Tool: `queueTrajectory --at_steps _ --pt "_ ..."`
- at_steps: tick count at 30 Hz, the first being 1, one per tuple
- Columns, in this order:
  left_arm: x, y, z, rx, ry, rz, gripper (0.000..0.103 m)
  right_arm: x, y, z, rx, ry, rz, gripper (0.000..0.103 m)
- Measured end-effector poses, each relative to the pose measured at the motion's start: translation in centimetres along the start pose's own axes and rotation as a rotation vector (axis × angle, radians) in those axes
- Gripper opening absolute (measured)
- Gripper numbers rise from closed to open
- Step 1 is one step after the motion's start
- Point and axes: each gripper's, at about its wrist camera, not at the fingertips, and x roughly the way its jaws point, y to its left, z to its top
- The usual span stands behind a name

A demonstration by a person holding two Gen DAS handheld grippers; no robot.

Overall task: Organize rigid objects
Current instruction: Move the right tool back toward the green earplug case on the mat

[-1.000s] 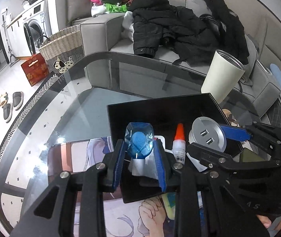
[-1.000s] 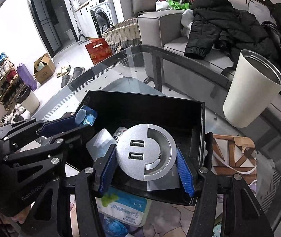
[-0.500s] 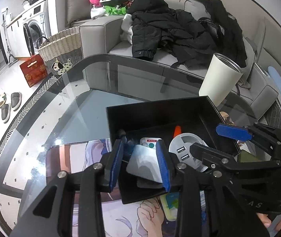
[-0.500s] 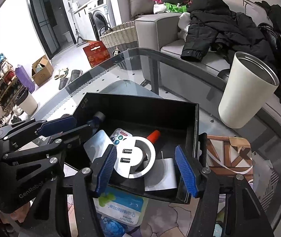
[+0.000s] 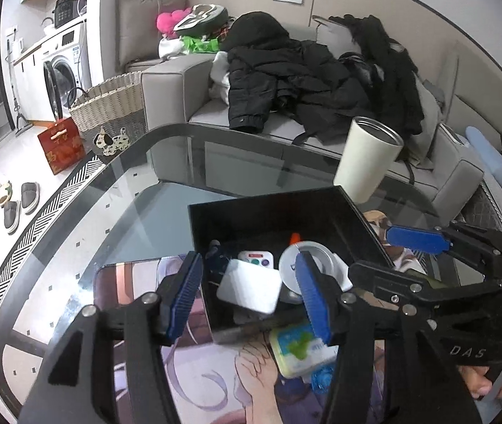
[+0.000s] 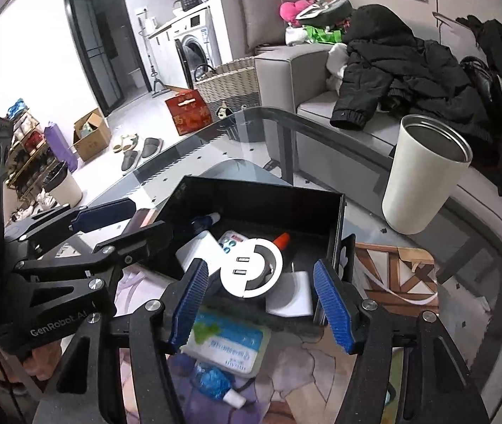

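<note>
Nearest to the cameras, a white and green packet (image 6: 224, 344) is lying flat on the printed mat (image 5: 137, 282), just outside the near wall of the black box (image 5: 268, 212). It is lying directly below the left finger pad of the right gripper (image 6: 261, 304), so the right hand seems the nearer one. Its long axis is running from left to right, across the line of the fingers. A small blue object (image 6: 212, 381) is lying beside it, a little nearer.

Both grippers are hovering above the near edge of the box, close beside each other. The fingers of the right gripper are spread wide and holding nothing. The fingers of the left gripper (image 5: 251, 298) are spread as well and are also carrying nothing.

Inside the box, a round silver USB hub (image 6: 251, 270), a white flat case (image 5: 249, 286), a small remote (image 5: 256, 259) and an orange-capped glue bottle (image 6: 281, 240) are lying together.

Farther away, to the right on the glass surface (image 5: 109, 205), a white cup (image 6: 424, 180) is standing upright.

The packet probably should go into the box next, and the right gripper would need to come down and a little nearer.
</note>
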Motion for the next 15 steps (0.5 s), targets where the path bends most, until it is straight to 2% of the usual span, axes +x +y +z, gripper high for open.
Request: queueTrajectory --at_steps 5,8,11,15 --pt "-2.0 -0.5 -1.8 0.02 0.004 -0.012 0.055 -1.3 0.0 -1.4 -0.027 0.007 0.02 0.064" --pt "-2.5 -1.3 -3.6 0.07 0.026 0.004 0.055 -1.5 0.0 -2.9 -0.065 0.026 0.002 0.064" --pt "-1.9 -2.4 -6.2 0.114 0.089 -0.007 0.055 -1.0 0.3 -5.3 -0.129 0.064 -0.031 0.064" --pt "-0.2 -3.9 -9.5 0.16 0.194 -0.027 0.055 0.7 -0.1 -8.5 -0.146 0.143 -0.036 0.062"
